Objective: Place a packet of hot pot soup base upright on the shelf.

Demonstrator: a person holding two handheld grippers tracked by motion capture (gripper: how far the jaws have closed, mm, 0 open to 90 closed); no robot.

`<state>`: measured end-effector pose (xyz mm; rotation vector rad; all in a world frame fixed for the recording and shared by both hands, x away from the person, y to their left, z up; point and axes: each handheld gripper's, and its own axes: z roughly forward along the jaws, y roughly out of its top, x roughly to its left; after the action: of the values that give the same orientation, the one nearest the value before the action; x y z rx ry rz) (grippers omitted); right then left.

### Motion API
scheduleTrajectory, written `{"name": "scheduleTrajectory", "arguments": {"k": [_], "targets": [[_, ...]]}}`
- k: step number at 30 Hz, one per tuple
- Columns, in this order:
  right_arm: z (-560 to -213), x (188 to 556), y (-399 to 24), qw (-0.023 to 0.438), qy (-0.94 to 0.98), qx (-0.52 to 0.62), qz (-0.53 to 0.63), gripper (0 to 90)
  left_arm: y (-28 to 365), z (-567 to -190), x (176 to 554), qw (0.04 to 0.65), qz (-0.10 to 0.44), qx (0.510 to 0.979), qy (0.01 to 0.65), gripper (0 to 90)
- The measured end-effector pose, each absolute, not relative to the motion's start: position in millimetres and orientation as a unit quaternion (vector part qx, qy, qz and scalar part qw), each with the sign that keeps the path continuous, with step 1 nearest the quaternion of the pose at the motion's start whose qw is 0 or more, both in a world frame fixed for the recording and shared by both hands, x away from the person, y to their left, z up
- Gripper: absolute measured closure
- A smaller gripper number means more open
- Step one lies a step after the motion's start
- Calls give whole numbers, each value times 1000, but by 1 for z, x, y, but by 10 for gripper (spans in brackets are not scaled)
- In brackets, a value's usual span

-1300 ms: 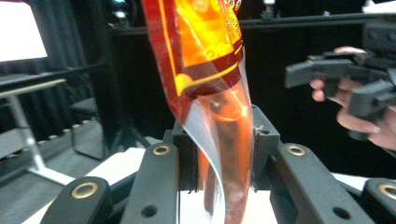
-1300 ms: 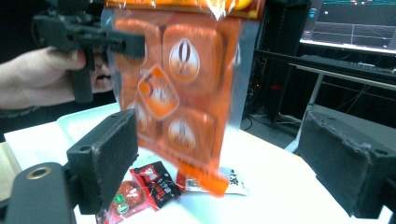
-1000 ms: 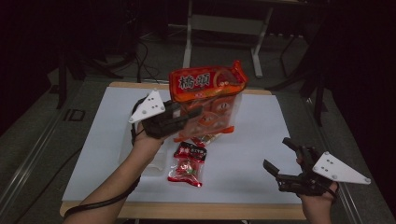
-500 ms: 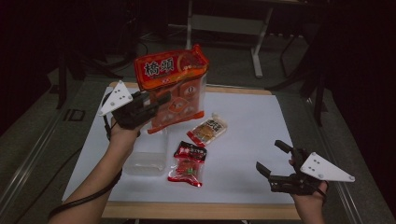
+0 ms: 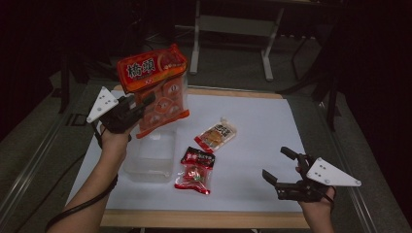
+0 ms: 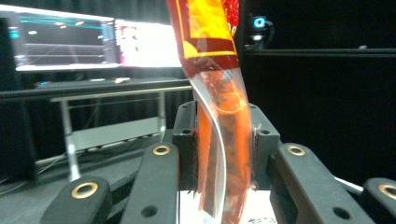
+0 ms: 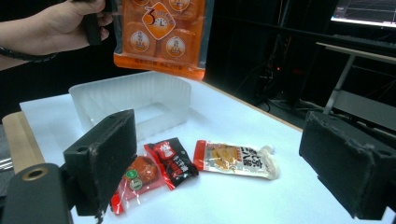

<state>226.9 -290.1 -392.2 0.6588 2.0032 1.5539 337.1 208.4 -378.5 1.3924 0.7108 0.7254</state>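
Left gripper [image 5: 137, 108] clamps orange bag [image 5: 156, 92], moved left over tub [image 5: 150, 158]; right gripper [image 5: 284, 168] open, empty

The high view looks forward and down over the white rectangular table [image 5: 252, 126]. Both gripper views sit low and close, sharing the orange printed snack bag [image 5: 158, 92] [image 6: 219, 116] [image 7: 161, 35].

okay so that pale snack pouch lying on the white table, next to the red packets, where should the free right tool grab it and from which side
Judging by its pose, take the pale pouch across its narrow width near the middle, coming straight down from above. It lies flat on the table, apart from the red packets, so both long edges look free. The right tool stands open.
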Motion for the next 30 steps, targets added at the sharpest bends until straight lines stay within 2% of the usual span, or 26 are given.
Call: {"name": "scheduleTrajectory", "arguments": {"k": [10, 21, 30], "targets": [[-395, 230, -286, 252, 743, 239, 572, 111, 228, -405, 338, 643, 328, 600, 346, 714], [-397, 231, -287, 240, 743, 237, 578, 127, 227, -431, 342, 611, 330, 608, 385, 714], [-399, 230, -290, 244, 743, 238, 576, 127, 213, -444, 354, 568, 322, 650, 388, 715]]}}
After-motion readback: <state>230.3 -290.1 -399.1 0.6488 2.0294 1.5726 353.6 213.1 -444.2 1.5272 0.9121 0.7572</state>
